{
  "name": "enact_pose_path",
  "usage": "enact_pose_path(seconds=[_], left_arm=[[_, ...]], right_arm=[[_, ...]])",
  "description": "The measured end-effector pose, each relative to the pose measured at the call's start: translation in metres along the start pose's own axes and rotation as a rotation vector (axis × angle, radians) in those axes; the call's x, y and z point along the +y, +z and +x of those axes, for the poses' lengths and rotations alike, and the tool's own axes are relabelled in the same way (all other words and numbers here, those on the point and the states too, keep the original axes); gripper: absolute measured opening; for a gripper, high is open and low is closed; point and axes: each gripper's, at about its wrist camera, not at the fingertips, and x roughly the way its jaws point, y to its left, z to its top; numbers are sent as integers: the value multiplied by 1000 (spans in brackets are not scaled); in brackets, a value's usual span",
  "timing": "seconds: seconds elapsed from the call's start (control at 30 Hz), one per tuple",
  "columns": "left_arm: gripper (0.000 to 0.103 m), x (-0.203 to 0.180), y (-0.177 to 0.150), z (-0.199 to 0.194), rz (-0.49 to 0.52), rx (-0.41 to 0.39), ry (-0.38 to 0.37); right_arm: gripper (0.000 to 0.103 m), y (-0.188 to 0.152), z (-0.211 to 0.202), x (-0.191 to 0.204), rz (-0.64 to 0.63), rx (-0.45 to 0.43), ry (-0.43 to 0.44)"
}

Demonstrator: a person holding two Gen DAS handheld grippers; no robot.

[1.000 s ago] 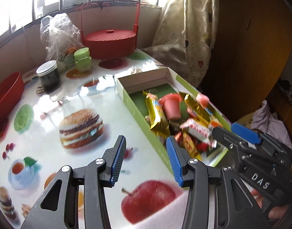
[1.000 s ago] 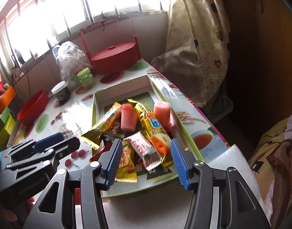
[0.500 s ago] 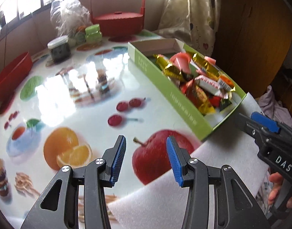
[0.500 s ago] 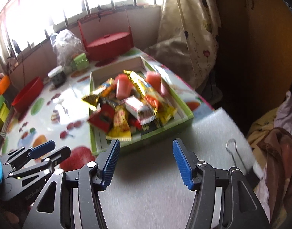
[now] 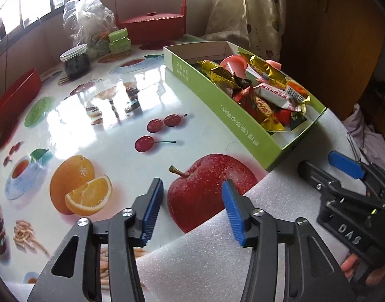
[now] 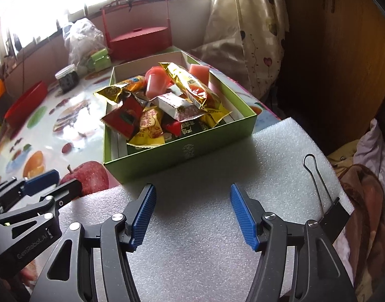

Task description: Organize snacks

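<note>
Snacks (image 6: 167,105): crinkly foil and plastic wrappers in gold, red, yellow and white, plus two smooth pink cups, heaped loosely in the green box.
Green box (image 6: 182,151): shallow rectangular cardboard tray, matte green outside, pale inside; in the right wrist view its long axis runs from 6 toward 12 o'clock, near short wall facing the gripper.
Box place: near end resting on the foam sheet, the rest on the table, at 12 o'clock from the right gripper.
Foam sheet (image 6: 217,226): white, pebbly, soft-looking (a wire-handled binder clip (image 6: 336,211) grips its edge at 3 o'clock).
Table (image 5: 112,130): glossy, printed with fruit and food.
Left gripper (image 5: 191,211): ribbed blue pads, jaws apart and opening, nothing between them, above the printed apple.
Right gripper (image 6: 192,216): jaws wide apart and opening, empty, above the foam.
</note>
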Motion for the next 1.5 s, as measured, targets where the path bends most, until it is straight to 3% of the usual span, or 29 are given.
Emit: enact_pose_path(seconds=[0.4,1.5], left_arm=[[51,-5,-2,0,21,-8,36],[51,-4,-2,0,10,-15,33]], right_arm=[[62,-3,0,1,3,-20,-9],[62,-3,-2,-1,8,-27,-16]])
